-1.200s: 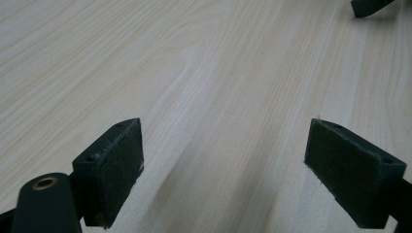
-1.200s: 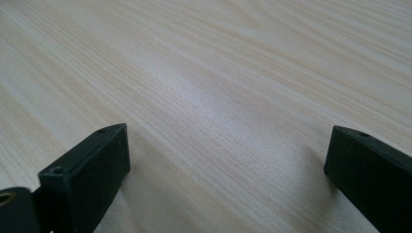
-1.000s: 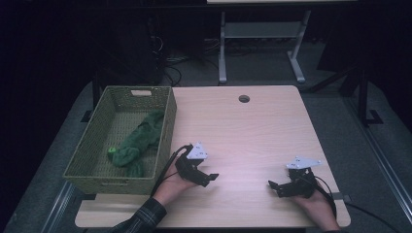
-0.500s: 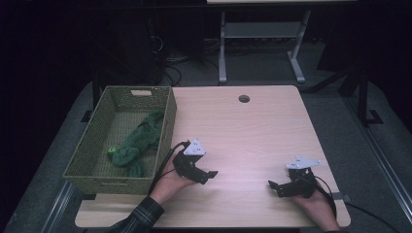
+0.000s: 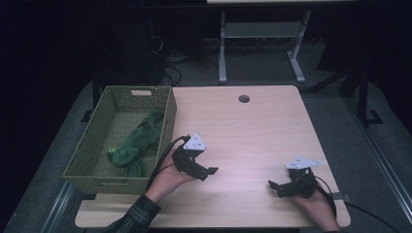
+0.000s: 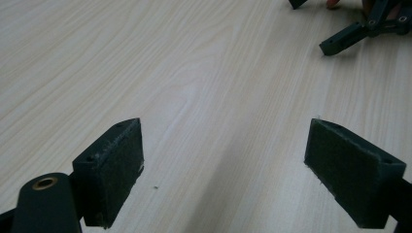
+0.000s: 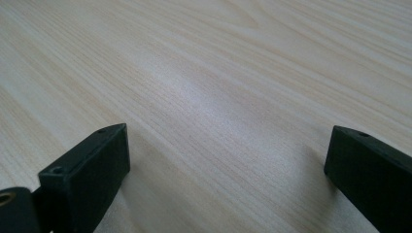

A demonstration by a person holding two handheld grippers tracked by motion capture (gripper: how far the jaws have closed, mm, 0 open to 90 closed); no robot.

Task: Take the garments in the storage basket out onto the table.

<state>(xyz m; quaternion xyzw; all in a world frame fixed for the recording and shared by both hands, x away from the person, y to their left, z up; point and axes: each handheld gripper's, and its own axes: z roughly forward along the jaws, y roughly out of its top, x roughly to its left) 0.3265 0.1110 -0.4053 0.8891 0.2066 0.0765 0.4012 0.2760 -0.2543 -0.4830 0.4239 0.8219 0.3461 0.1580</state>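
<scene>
Big pale wood tabletop (image 5: pixel 252 131) fills the middle of the frame, with the woven green basket (image 5: pixel 167 119) at its left edge. The green cloth (image 5: pixel 138 143) lies crumpled inside the basket, long and lumpy. Both my grippers hang spread and empty: left gripper (image 5: pixel 206 172) beside the basket, right gripper (image 5: pixel 274 187) lower right. I'd say swing left over the rim and pinch a thick fold.
</scene>
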